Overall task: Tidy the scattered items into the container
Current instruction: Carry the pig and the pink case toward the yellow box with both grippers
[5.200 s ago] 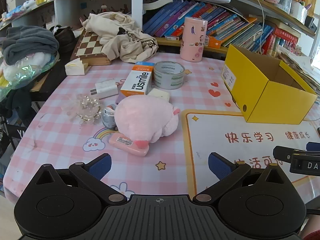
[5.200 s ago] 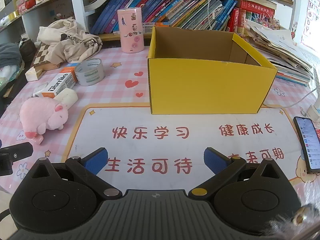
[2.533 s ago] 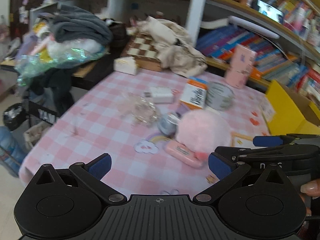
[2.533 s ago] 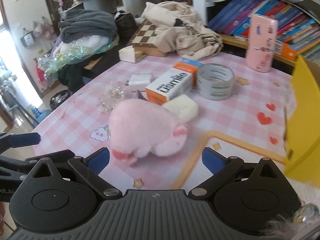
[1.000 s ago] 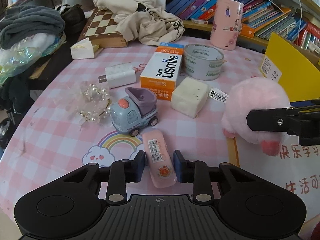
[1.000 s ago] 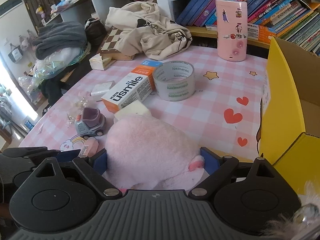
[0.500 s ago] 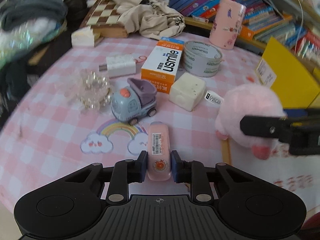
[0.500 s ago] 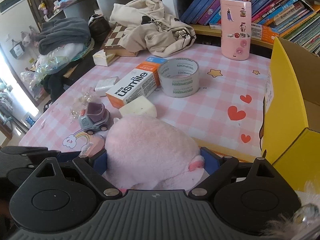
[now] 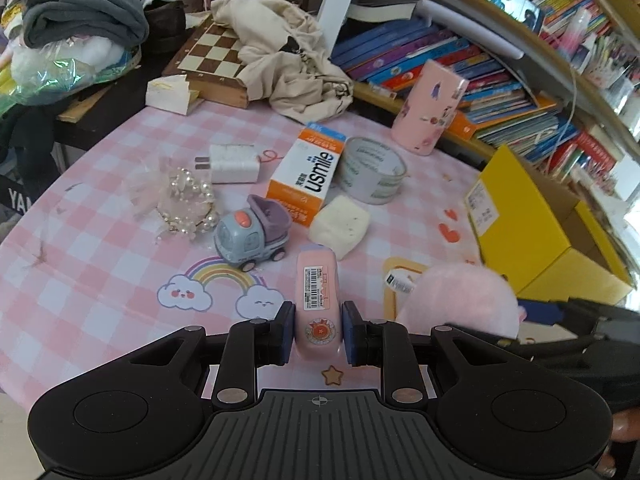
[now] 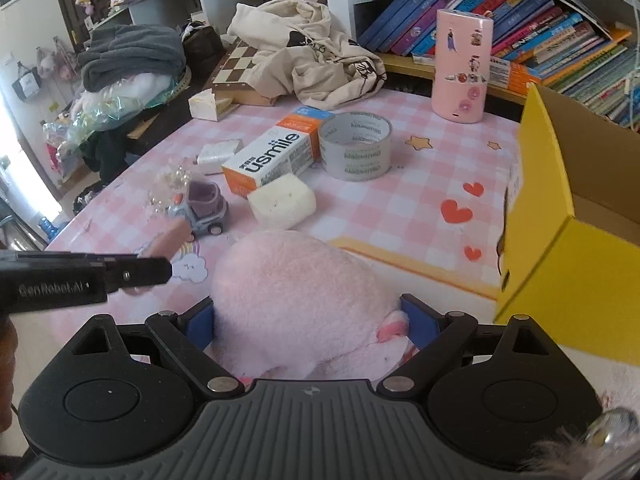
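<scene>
My left gripper [image 9: 318,334] is shut on a slim pink case [image 9: 318,300] with a barcode label, held just above the pink checked tablecloth [image 9: 100,264]. My right gripper [image 10: 306,326] is shut on the pink plush toy [image 10: 296,292], its blue pads pressed into both sides. The yellow cardboard box [image 10: 560,240] stands open at the right; in the left wrist view the box [image 9: 528,224] is beyond the plush [image 9: 452,300]. Still on the cloth lie a toy truck [image 9: 252,240], a white sponge block [image 9: 340,226], an usmile box [image 9: 308,176], a tape roll [image 9: 372,170], a white charger [image 9: 232,158] and a pearl ornament [image 9: 184,200].
A pink cylinder [image 10: 462,66] stands at the back by rows of books [image 10: 500,12]. A chessboard [image 9: 212,60] and crumpled beige cloth [image 9: 284,60] lie behind the items. Piled clothes and bags [image 9: 72,40] fill the left side beyond the table edge.
The left gripper closed fully on the pink case and lifted it off the cloth, rolling a little. The right gripper carried the plush slightly toward the yellow box.
</scene>
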`<state>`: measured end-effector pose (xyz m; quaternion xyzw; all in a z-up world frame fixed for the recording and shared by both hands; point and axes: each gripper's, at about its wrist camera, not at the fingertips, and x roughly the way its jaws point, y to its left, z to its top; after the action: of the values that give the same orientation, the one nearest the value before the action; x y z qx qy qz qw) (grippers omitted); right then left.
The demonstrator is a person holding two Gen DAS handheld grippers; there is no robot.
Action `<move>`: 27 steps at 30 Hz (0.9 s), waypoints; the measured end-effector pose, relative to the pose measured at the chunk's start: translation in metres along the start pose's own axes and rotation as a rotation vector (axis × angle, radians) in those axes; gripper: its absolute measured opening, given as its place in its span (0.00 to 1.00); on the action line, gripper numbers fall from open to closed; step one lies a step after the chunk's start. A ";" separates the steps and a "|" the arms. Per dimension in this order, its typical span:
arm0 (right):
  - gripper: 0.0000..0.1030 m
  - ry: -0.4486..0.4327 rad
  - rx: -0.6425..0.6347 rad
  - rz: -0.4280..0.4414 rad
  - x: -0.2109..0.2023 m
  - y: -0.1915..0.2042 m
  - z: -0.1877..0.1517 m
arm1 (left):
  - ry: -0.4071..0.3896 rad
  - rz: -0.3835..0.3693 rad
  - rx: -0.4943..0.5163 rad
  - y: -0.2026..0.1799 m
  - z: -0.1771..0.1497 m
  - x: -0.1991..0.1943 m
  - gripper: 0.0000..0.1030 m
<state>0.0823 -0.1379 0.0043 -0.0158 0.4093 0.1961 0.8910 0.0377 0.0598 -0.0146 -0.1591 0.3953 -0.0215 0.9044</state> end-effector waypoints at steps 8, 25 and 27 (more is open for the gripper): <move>0.89 -0.039 0.044 -0.042 -0.019 0.004 -0.012 | -0.013 -0.073 0.000 0.003 -0.002 -0.015 0.22; 0.89 -0.074 0.121 -0.142 -0.051 0.008 -0.037 | -0.002 -0.171 0.055 -0.006 -0.008 -0.026 0.22; 0.89 -0.077 0.129 -0.153 -0.053 0.007 -0.039 | -0.005 -0.179 0.058 -0.007 -0.007 -0.026 0.22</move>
<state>0.0204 -0.1569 0.0184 0.0181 0.3843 0.1012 0.9175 0.0149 0.0557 0.0017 -0.1678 0.3767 -0.1132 0.9039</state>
